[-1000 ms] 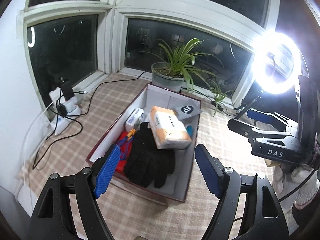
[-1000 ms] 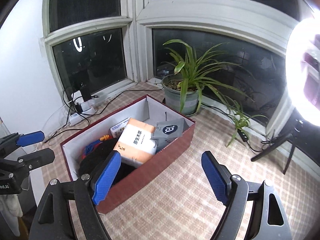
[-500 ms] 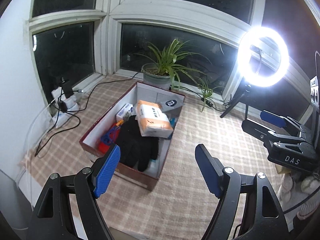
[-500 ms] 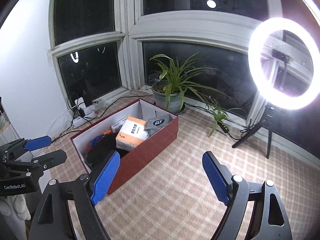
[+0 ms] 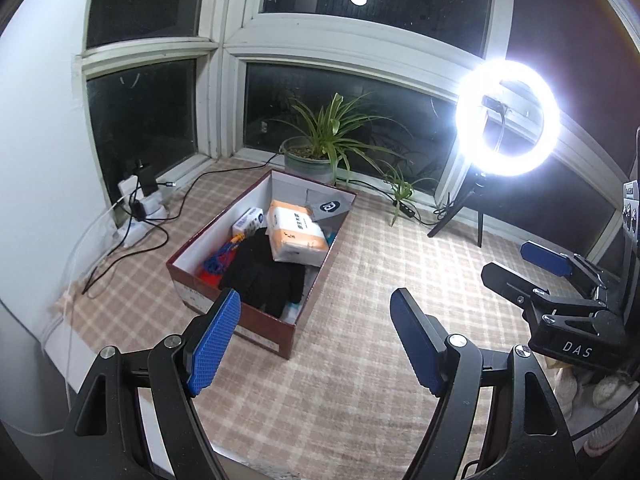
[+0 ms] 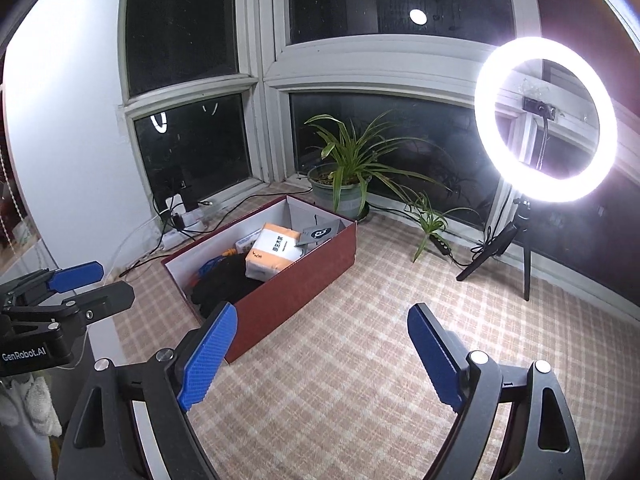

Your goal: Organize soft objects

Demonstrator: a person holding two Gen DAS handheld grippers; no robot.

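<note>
A dark red box (image 5: 293,327) with white inner walls stands on the checked cloth; it also shows in the right wrist view (image 6: 304,280). In it lie black gloves (image 5: 264,272), an orange and white tissue pack (image 5: 294,236), a small white packet (image 5: 249,222), a blue and red item (image 5: 216,264) and a grey pouch (image 5: 330,208). My left gripper (image 5: 316,340) is open and empty, well back from the box's near corner. My right gripper (image 6: 320,354) is open and empty, back from the box's right side.
A potted plant (image 5: 316,156) stands behind the box at the window. A lit ring light on a tripod (image 5: 508,120) stands at the right. A power strip with chargers and cables (image 5: 140,208) lies at the left. The cloth's front edge is near the grippers.
Both grippers have pulled back and up from the box, which now looks smaller and farther. Both stayed open and empty. The box contents have not moved.
</note>
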